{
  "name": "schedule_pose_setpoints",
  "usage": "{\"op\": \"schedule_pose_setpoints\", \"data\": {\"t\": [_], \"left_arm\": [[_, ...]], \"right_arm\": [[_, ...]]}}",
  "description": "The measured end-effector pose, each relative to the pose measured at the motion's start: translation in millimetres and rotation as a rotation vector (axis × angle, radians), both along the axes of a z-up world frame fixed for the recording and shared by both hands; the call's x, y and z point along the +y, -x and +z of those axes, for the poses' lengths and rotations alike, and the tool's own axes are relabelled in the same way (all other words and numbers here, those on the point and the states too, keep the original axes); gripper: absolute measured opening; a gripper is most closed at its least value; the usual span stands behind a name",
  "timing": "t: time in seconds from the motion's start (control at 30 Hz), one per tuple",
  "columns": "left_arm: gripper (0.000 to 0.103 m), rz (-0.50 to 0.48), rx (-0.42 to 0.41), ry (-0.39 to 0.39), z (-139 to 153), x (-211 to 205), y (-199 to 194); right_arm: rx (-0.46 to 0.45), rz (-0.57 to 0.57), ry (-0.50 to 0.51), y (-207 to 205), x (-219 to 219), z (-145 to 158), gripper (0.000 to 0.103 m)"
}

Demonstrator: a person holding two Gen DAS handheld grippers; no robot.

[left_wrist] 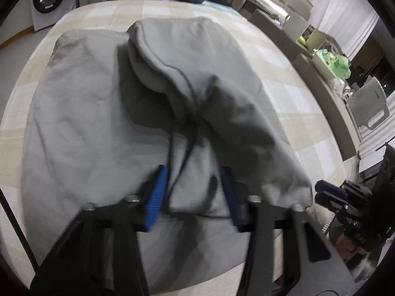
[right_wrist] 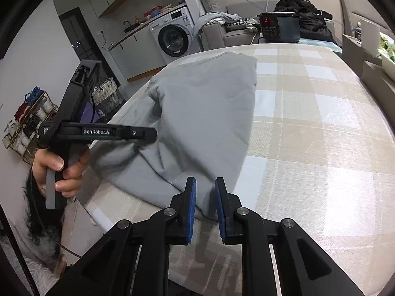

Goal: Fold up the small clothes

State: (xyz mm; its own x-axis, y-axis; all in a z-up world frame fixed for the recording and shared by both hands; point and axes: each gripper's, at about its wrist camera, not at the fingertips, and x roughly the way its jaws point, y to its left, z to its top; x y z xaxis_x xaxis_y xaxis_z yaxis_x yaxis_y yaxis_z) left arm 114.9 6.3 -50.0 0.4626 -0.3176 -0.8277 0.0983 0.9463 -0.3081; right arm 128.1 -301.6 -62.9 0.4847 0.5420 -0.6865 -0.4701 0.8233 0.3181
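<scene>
Checked tabletop carrying a grey garment, partly folded at its near edge. Left hand-held gripper spread astride the hem and drawstring; right hand-held gripper spread around a corner, neither pinching. Next, probably: pinch, lift, fold across.

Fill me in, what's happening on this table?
A person with a handheld gripper in each hand is folding a grey garment on a checked tablecloth. The left gripper is over the near edge, jaws apart, with cloth and drawstring between them. The right gripper straddles a corner of the garment, pads not pressing.
</scene>
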Motion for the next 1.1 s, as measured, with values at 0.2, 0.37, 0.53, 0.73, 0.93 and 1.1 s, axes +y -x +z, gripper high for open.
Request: {"op": "schedule_pose_setpoints", "data": {"t": [0.2, 0.37, 0.53, 0.73, 0.93, 1.1], "left_arm": [[0.005, -0.019, -0.094, -0.074, 12, -15, 10], [0.005, 0.021, -0.117, -0.074, 24, 2, 38], [0.005, 0.07, -0.095, -0.046, 27, 42, 88], [0.006, 0.053, 0.018, -0.073, 12, 51, 119], [0.045, 0.2, -0.099, 0.069, 34, 80, 84], [0.055, 0.24, -0.077, 0.14, 33, 94, -1]], "right_arm": [[0.015, -0.014, 0.003, -2, -2, -4, 0.018], [0.024, -0.01, 0.009, -2, 0, -7, 0.018], [0.031, -0.014, 0.013, -6, 1, -11, 0.018], [0.045, -0.01, 0.033, -7, 9, -16, 0.018], [0.044, -0.014, 0.032, -8, 9, -16, 0.019], [0.041, -0.016, 0.041, -8, 7, -16, 0.02]]}}
